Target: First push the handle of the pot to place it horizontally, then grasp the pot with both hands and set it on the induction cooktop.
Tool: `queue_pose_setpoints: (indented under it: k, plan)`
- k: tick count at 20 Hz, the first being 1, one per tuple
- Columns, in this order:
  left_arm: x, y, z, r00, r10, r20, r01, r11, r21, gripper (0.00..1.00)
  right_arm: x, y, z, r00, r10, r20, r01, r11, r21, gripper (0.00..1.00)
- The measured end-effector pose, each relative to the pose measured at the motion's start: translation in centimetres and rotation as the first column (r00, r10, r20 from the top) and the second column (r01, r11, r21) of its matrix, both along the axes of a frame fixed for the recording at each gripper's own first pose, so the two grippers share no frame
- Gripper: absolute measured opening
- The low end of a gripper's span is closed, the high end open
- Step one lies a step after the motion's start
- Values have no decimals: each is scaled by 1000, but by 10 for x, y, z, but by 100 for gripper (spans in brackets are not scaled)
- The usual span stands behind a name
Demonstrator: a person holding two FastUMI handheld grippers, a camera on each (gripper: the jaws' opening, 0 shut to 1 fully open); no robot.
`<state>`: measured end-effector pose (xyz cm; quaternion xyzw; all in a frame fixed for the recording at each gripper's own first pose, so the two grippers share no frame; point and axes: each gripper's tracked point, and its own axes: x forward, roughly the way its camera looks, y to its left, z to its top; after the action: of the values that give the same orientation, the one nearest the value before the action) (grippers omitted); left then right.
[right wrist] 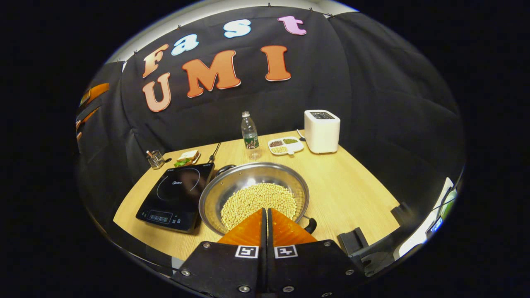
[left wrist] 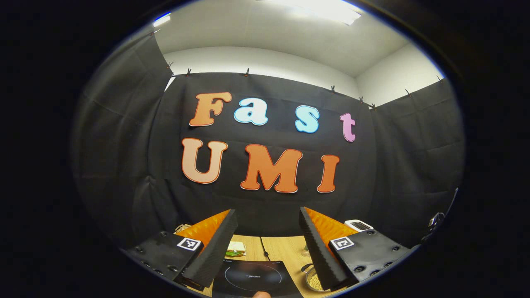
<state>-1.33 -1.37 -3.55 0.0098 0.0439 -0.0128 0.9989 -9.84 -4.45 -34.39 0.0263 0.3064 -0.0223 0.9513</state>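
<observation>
1. Pot (right wrist: 253, 192): a wide, shallow steel vessel standing upright on the bench (right wrist: 348, 186), just to the right of the induction cooktop (right wrist: 178, 196) in the right gripper view, its rim touching or nearly touching the cooktop's edge. It carries a heap of pale beans (right wrist: 258, 200)
2. Handles: one dark loop handle (right wrist: 309, 225) shows at the near right of the rim and another (right wrist: 225, 169) at the far left. The line through them, the pot's long axis, runs on a diagonal across this view, not yet level from side to side, judging by the pictures
3. Right gripper (right wrist: 265, 213): jaws closed together with nothing between them, poised above the pot's near rim, close to the near handle
4. Left gripper (left wrist: 268, 244): jaws wide apart and empty, held high and aimed at the booth wall, with the cooktop (left wrist: 252, 277) below
5. Risks: a push on the handle that lands off centre could slide the pot into the cooktop instead of turning it. A tilted two-handed lift would likely spill the loose beans
6. Surroundings: a water bottle (right wrist: 249, 134), a divided dish (right wrist: 285, 145), a white toaster (right wrist: 321, 130) and a sandwich (right wrist: 187, 157) stand farther back, well apart from the pot
</observation>
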Motion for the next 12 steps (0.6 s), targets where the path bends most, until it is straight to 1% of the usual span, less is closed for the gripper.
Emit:
queue_pose_setpoints:
  k: [5, 8, 9, 12]
  plan:
    - [3, -1, -2, 1000, 0, -3, 0, 1000, -1, 98, -19, 1, -32, 996, 17, -85, -17, 1000, -6, 0]
    - [3, -2, -8, 1000, -3, -15, 3, 1000, 4, 98, -24, -1, -54, 989, 15, -148, -21, 999, -35, 0]
    - [3, -2, -10, 1000, -4, -20, 4, 1000, 5, 99, -25, 0, -60, 986, 18, -165, -22, 999, -27, 0]
    - [4, 2, -11, 1000, 1, -24, -1, 1000, 10, 98, -27, 0, -75, 979, 19, -202, -24, 999, -24, 0]
